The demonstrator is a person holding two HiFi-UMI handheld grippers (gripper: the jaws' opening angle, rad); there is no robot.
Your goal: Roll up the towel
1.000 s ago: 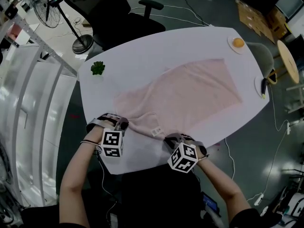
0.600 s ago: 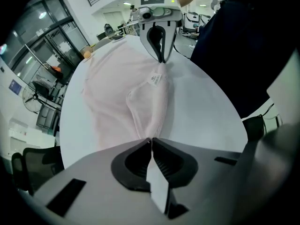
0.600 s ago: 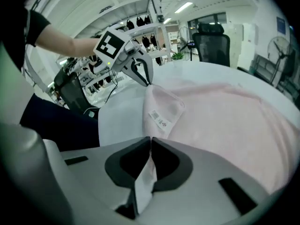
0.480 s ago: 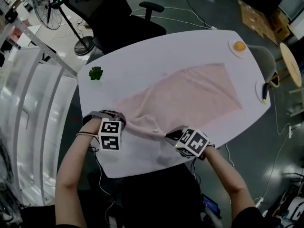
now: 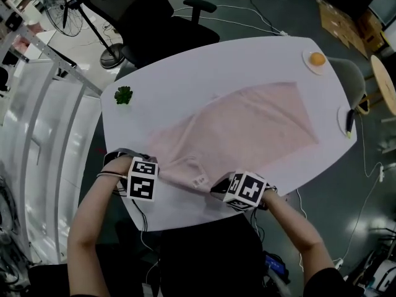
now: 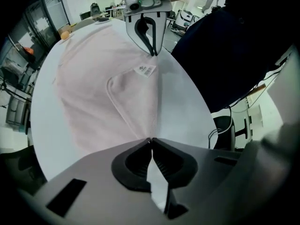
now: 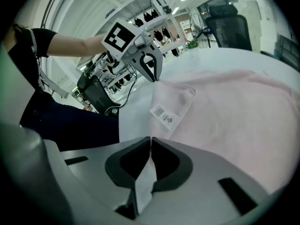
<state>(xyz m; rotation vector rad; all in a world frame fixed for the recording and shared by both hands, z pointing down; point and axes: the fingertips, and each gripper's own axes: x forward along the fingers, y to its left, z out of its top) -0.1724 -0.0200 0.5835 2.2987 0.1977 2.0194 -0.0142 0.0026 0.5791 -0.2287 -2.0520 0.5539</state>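
A pale pink towel (image 5: 247, 125) lies spread across the white table (image 5: 204, 60), and its near edge is folded over with a white label (image 5: 199, 180) showing. My left gripper (image 5: 158, 167) is shut on the near left part of that edge. My right gripper (image 5: 218, 187) is shut on the near right part. In the left gripper view the jaws (image 6: 151, 140) pinch the cloth, with the towel (image 6: 98, 83) and the right gripper (image 6: 151, 50) beyond them. In the right gripper view the jaws (image 7: 151, 138) also hold cloth, and the label (image 7: 165, 115) and left gripper (image 7: 152, 76) show ahead.
A small green plant (image 5: 124, 94) stands at the table's left end. An orange on a plate (image 5: 317, 59) sits at the far right, and a second plate (image 5: 348, 122) lies on the right edge. A black office chair (image 5: 142, 11) stands behind the table.
Both grippers have risen slightly with the towel's near edge still held and have tipped over. The right marker cube now faces more upward. The edge has drawn a little onto the towel.
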